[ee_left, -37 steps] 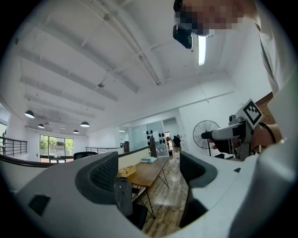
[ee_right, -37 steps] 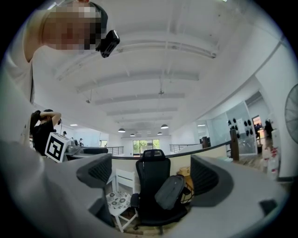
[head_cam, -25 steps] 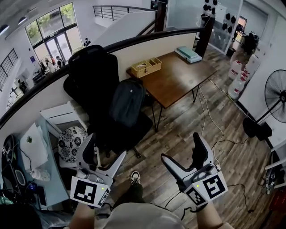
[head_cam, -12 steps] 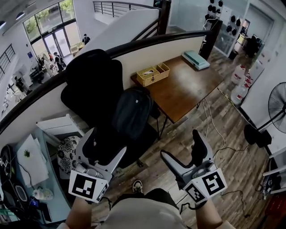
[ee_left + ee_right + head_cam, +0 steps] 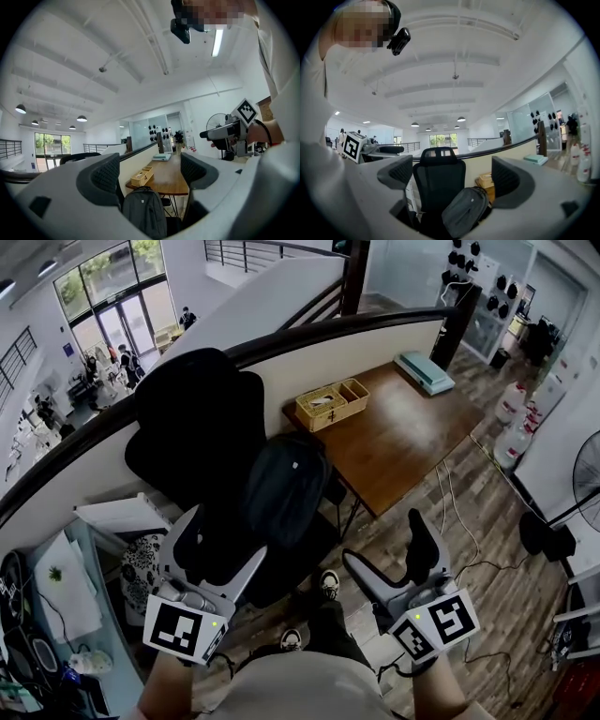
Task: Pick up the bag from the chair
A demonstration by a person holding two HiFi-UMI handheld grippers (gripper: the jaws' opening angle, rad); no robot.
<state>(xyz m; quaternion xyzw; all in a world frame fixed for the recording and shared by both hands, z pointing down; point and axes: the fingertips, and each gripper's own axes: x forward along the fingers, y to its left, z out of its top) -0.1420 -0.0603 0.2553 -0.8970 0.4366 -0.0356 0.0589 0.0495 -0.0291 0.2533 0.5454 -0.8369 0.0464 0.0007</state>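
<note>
Bag (image 5: 284,486) on chair (image 5: 187,418), seat mostly hidden

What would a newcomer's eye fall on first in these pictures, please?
Most striking is the grey bag standing on the black office chair at the centre of the head view, leaning against its backrest. To its right stands a wooden table bearing a woven basket. In the foreground, the left gripper and right gripper are both open and empty.
</note>
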